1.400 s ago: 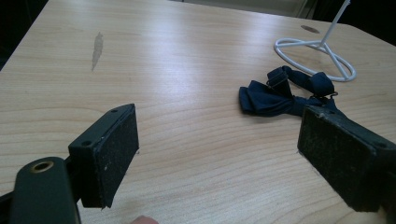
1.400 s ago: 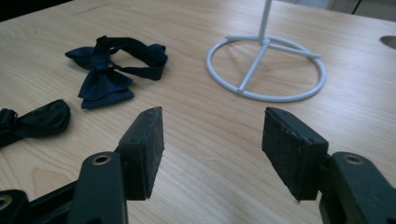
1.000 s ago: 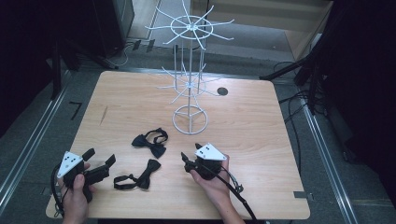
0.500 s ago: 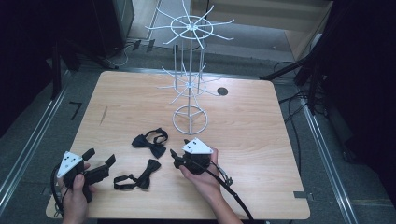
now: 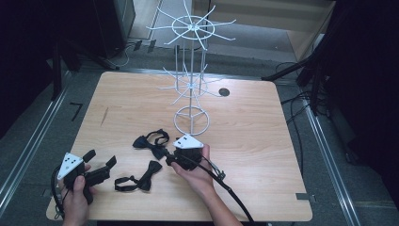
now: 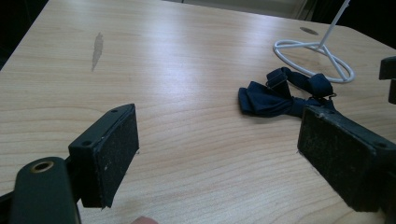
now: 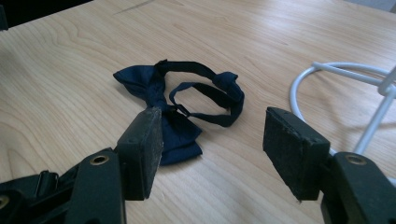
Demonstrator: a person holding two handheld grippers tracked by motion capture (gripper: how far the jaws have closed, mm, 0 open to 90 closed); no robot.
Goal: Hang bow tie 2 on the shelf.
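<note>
On the wooden table [image 5: 263,141], one white wire display stand [image 5: 192,84] — two tiers of spokes, ring base near the middle, top tier reaching beyond the far edge. In the right gripper view, just an arc of that base, cut off at the frame's right; in the left gripper view, the ring and a bit of the pole.

Two dark bow ties, straps attached: the far bow tie [image 5: 150,141] just in front of the ring base, the near bow tie [image 5: 137,179] closer to the front edge, between the two hands. Fine detail of buckles and clasps hard to make out from above.

Two grippers, one per hand. Left gripper [image 5: 99,164] at the front left corner, jaws wide apart, nothing between them, pointing toward the far bow tie [image 6: 285,95] across bare wood. Right gripper [image 5: 168,158] just beside the far bow tie [image 7: 180,107], jaws parted, one jaw over the knot's near wing and hiding part of it, the strap loop lying ahead in the gap — pads not pressing on cloth.

Against the earlier frames: right gripper shifted leftward, from beside the ring base to the far bow tie; left gripper, both ties and stand unchanged.
</note>
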